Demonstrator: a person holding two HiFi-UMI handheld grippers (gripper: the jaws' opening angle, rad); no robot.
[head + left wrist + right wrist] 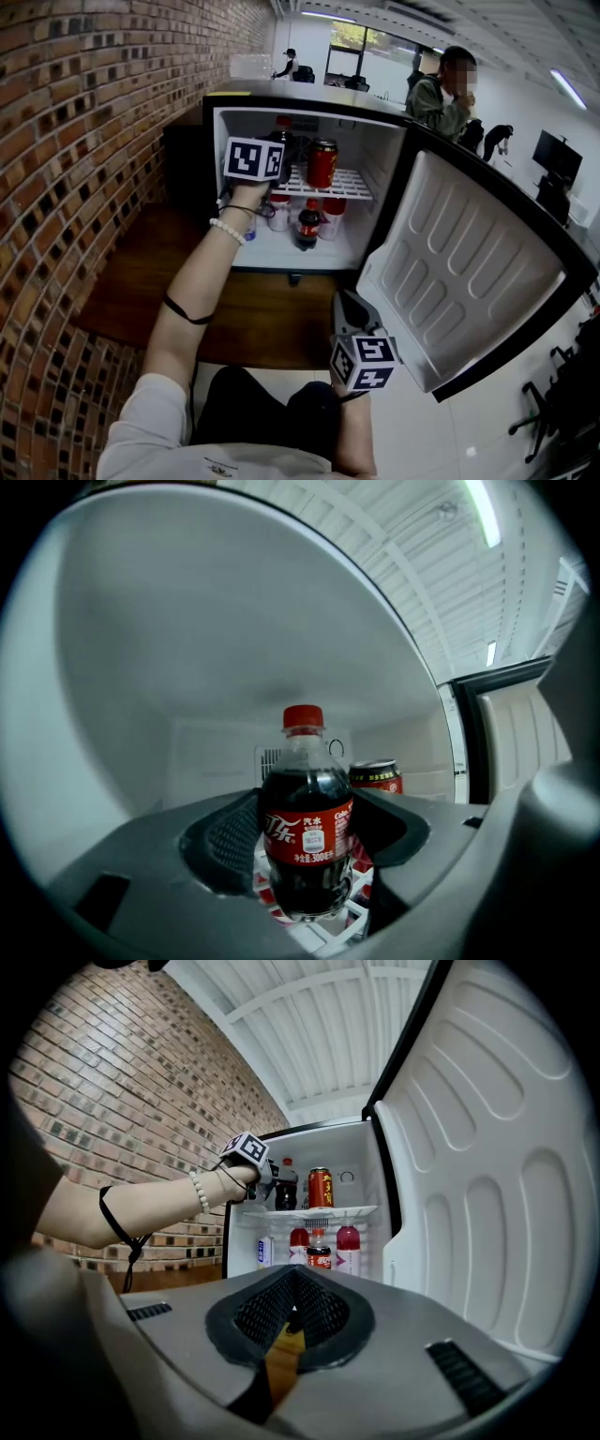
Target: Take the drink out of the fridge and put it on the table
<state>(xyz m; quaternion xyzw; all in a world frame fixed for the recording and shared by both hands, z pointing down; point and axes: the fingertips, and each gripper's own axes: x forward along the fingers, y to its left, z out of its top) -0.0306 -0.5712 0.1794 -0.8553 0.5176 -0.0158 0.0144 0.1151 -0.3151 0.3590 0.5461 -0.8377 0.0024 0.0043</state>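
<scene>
**Cola bottle clamped inside the fridge**

A red-capped cola bottle (305, 794) stood centre frame on the wire shelf (356, 183) of the fridge (380, 155), pinched between the left gripper's (306, 844) pads. A red can (375, 778) stood just right of it. The right gripper (292, 1312), jaws together and empty, faced the fridge beside the open door (469, 272).

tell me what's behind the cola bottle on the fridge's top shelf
A red can stands behind the cola bottle, to its right, with the fridge's white back wall beyond. Anything straight behind the bottle is covered by it.
</scene>
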